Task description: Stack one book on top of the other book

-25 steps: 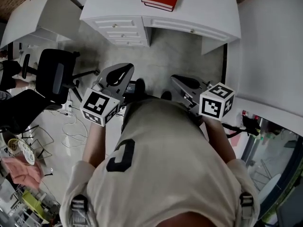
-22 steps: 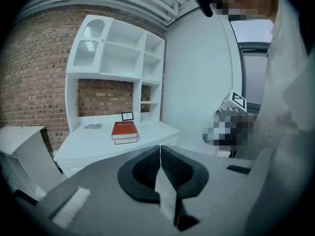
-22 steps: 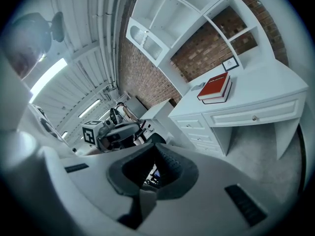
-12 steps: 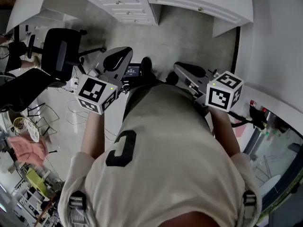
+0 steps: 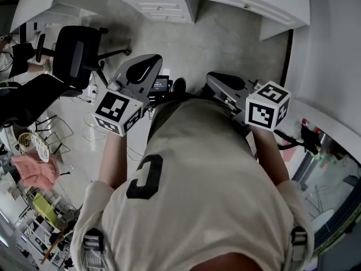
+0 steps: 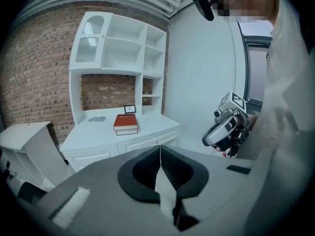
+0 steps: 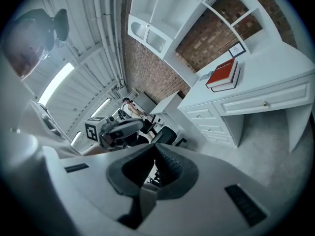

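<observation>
Straight ahead stands a white painted desk [image 6: 98, 132] with panelled drawers. On its top lie two books in one stack: a red hardback book [image 6: 126, 121] flat on a lower book [image 6: 128, 132], which looks red too, though it is small at this range. Behind the stack leans one small dark-framed picture [image 6: 130, 108], and left of the stack lies one small grey object [image 6: 97, 118] that I cannot identify. One white open shelf unit [image 6: 118, 48] rises from the desk against a red brick wall [image 6: 29, 82].

Bare grey floor [image 5: 225, 44] lies between the person and the desk. One black swivel office chair [image 5: 76, 55] stands off to the left of that stretch. The person's beige shirt [image 5: 197, 196] fills the lower part of the head view, and that view's top edge cuts off the part of the desktop where the books lie.

Two grippers are in play, both held low in front of the person and well apart from the stack. The grey left gripper [image 6: 160, 159] has its jaws pressed together, the black ribbed pads meeting in a thin line with nothing between them. The grey right gripper [image 7: 154, 156] likewise has its pads meeting at the tips and grips nothing.
</observation>
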Demonstrator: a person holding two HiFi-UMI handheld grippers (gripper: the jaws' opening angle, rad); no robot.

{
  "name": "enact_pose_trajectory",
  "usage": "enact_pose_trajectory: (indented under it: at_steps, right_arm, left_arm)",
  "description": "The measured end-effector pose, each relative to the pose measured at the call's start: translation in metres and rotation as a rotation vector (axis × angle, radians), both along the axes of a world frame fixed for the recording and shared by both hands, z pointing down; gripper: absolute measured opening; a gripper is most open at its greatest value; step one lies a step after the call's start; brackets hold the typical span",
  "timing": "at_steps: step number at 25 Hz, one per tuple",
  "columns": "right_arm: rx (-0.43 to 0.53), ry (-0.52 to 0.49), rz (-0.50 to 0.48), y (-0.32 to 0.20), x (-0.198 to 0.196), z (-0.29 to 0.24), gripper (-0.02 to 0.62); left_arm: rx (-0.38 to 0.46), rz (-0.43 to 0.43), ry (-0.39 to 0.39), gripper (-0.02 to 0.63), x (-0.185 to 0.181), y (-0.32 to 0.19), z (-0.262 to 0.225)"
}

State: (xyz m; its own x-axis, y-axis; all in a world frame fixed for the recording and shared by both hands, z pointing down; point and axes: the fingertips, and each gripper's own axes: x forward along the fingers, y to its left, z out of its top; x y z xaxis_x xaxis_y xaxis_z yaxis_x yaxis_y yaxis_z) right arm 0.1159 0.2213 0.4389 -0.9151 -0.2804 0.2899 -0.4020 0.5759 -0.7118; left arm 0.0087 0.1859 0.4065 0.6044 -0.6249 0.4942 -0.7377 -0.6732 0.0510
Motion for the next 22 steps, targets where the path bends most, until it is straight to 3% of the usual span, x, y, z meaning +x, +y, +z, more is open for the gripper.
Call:
enact_pose_trajectory:
  at_steps: [22]
  right_arm:
    - [0.044, 0.168, -0.037, -0.004, -0.104, -0.003, 0.006]
  left_arm:
    - [0.002, 0.0, 0.123, 0.008, -0.105, -0.007, 0.015]
